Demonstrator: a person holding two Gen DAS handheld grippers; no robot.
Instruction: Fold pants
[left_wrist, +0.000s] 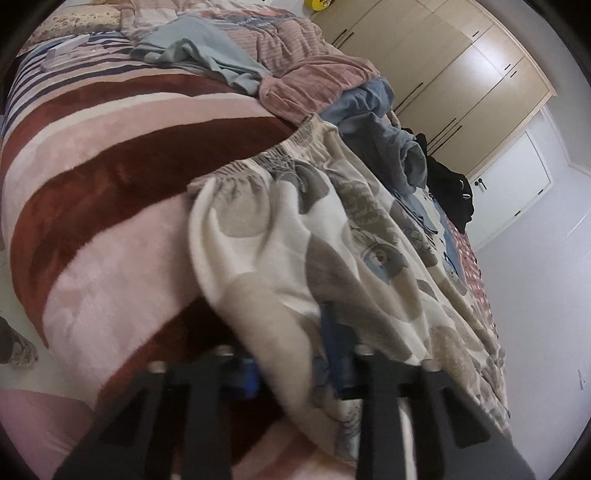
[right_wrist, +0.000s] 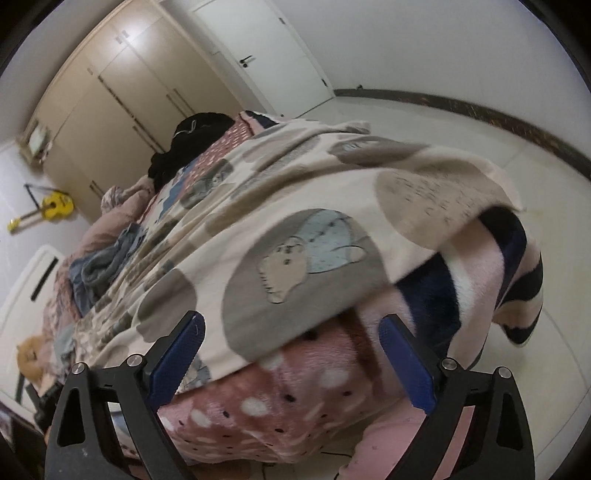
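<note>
Across the bed (left_wrist: 92, 206), the pants (left_wrist: 295, 229) lie spread and unfolded. Left hand-held gripper (left_wrist: 291, 373) is clamped on their edge; right hand-held gripper (right_wrist: 291, 347) stands apart at the hem. Folding remains.

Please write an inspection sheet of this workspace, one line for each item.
Surface: bed under a striped blanket.
Job's things: patterned pants spread on the bed, elastic waistband visible.
Clutter: blue clothes, black garment, pink quilt.
Grippers: left gripper shut on the pants' edge; right gripper open, fingers either side of the pants' edge.
Cables: nothing seen.
Surroundings: wardrobe, white door, yellow toy guitar.
</note>
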